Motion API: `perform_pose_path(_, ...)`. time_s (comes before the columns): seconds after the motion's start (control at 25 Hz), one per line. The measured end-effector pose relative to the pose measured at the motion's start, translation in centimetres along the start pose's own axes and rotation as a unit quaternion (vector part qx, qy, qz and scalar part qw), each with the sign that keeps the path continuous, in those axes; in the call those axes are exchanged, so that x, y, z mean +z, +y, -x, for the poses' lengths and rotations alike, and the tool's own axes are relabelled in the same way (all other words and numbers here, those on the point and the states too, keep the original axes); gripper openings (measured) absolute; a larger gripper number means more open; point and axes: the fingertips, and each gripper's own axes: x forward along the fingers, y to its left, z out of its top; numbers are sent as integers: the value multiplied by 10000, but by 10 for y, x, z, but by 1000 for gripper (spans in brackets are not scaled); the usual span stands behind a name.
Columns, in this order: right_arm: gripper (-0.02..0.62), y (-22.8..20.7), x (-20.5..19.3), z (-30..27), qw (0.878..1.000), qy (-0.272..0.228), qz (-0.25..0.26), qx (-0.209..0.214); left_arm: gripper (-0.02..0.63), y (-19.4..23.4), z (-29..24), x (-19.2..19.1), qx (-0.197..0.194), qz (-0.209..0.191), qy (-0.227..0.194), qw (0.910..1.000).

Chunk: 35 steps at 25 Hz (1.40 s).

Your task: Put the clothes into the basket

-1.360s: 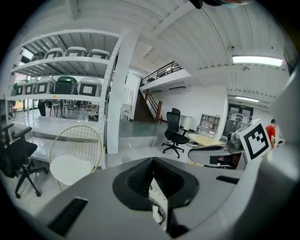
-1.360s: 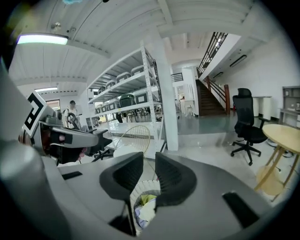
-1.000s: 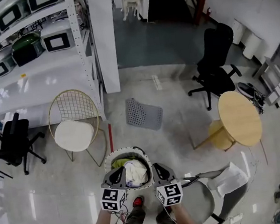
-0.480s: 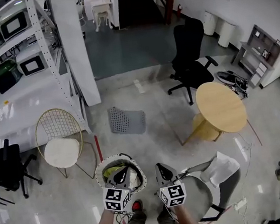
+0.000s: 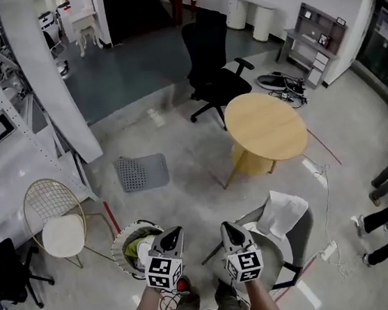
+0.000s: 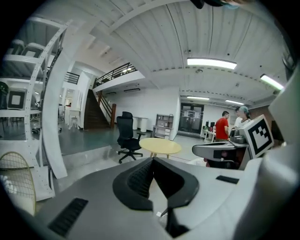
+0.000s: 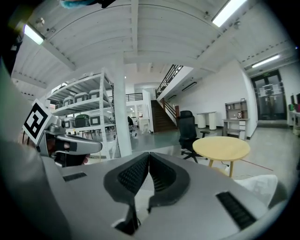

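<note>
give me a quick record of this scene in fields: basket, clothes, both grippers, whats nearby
basket: round basket on the floor by the person's feet
inside basket: yellow-green and white clothes
outside basket: white cloth draped on a grey chair
left gripper: jaws together, nothing between them
right gripper: jaws together, nothing between them
nearby: round wooden table, black office chair

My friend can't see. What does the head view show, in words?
Seen from above, a person holds two shut, empty grippers, the left gripper and the right gripper. A round basket with clothes stands beside the left one, and a white cloth lies on a chair at right.
</note>
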Motion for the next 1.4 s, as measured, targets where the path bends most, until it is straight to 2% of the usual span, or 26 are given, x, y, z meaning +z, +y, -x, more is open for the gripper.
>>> perform_pose_path(0.28,29,-83,-9,43,9959,8,-256,-868,6,-67,-57,4,-755,-242,213,9966)
perform_pose_path(0.64,29,-191,-29,106,9818,49,-580,-1809,6,-165,-126,2,-1536,-410,424,9864)
perform_pose_path(1.04,29,-294,-53,158,9660,137,-866,-2434,6,-256,-196,-8,-2009,-473,667,9762)
perform_pose_path(1.4,29,-360,-78,173,9588,301,-1007,-2638,6,-306,-250,-22,-2220,-535,888,9695)
